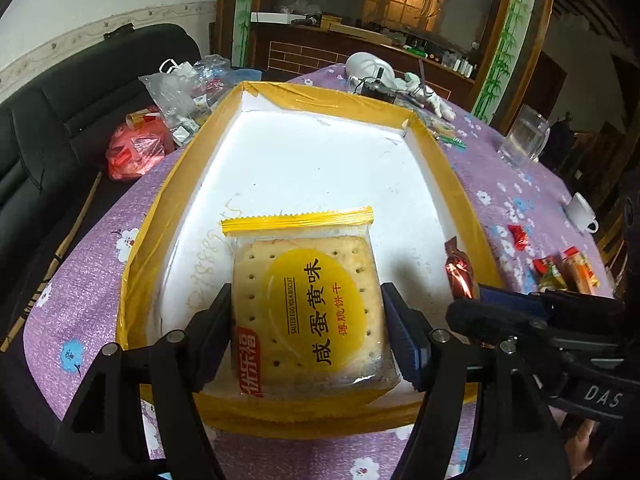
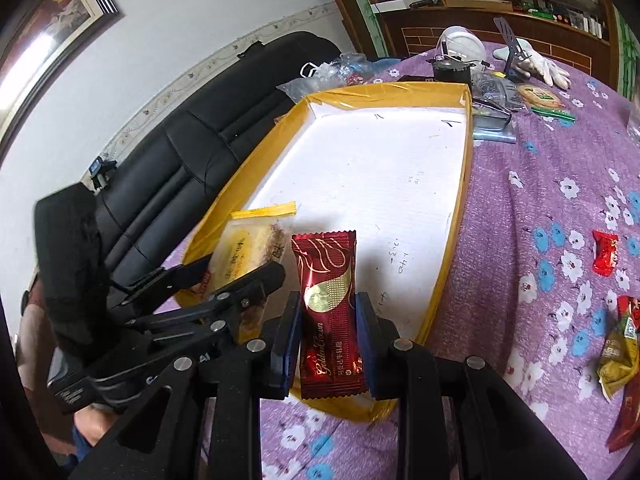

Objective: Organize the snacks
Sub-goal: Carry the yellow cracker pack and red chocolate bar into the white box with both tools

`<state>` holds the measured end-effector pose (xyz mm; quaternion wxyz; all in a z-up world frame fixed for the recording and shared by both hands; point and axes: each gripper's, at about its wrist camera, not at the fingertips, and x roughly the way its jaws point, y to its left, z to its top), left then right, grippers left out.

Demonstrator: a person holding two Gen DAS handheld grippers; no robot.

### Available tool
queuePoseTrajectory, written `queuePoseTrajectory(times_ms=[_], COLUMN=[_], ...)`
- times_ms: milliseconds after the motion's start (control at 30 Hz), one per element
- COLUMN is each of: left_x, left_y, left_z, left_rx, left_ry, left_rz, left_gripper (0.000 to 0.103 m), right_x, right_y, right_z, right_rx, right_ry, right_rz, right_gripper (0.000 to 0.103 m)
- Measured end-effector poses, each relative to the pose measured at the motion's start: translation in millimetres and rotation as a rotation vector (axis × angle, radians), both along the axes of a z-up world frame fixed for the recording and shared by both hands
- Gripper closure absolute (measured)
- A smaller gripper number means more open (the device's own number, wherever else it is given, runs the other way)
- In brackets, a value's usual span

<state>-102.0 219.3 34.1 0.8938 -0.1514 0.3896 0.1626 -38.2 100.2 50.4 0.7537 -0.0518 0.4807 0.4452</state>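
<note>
My left gripper (image 1: pixel 306 312) is shut on a clear-wrapped salted egg yolk biscuit pack (image 1: pixel 308 300) with a yellow oval label, held over the near end of a white tray with yellow taped rim (image 1: pixel 440 160). My right gripper (image 2: pixel 328 320) is shut on a dark red Golden Crown candy bar (image 2: pixel 330 312), held upright over the tray's (image 2: pixel 452 232) near corner. The left gripper (image 2: pixel 236 280) with the biscuit pack (image 2: pixel 244 248) shows left of it in the right wrist view. The candy bar (image 1: pixel 460 270) shows at right in the left wrist view.
Loose wrapped snacks lie on the purple flowered tablecloth to the right (image 2: pixel 604 256) (image 2: pixel 620 352) (image 1: pixel 564 268). A glass jug (image 1: pixel 524 136), white cup (image 1: pixel 582 214), gloves and clutter (image 2: pixel 532 64) stand at the far end. Plastic bags (image 1: pixel 136 148) lie on a black sofa at left.
</note>
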Motion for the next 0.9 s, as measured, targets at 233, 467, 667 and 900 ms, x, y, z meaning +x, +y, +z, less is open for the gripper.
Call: queuePoseTrajectory(times_ms=[233, 467, 667, 900], left_x=[4.7, 4.5, 7.4, 8.8], left_y=[-6.7, -7.2, -6.6, -6.0], left_z=[-15.3, -16.8, -17.9, -18.9], left_rx=[0.062, 0.064, 0.060, 0.057], left_ry=[0.039, 0.037, 0.051, 0.057], left_rz=[0.005, -0.003, -0.009, -0.005], left_gripper=[0.033, 0.033, 0.033, 0.033], right_x=[-2.1, -9.6, -13.4, -15.1], right_y=[5.3, 4.8, 5.4, 6.7], right_z=[-14.2, -15.6, -15.3, -14.0], right_rx=[-0.013, -0.008, -0.014, -0.018], right_ry=[-0.060, -0.124, -0.155, -0.154], right_rz=[-0.004, -0.012, -0.019, -0.020], right_gripper=[0.077, 0.077, 0.077, 0.077])
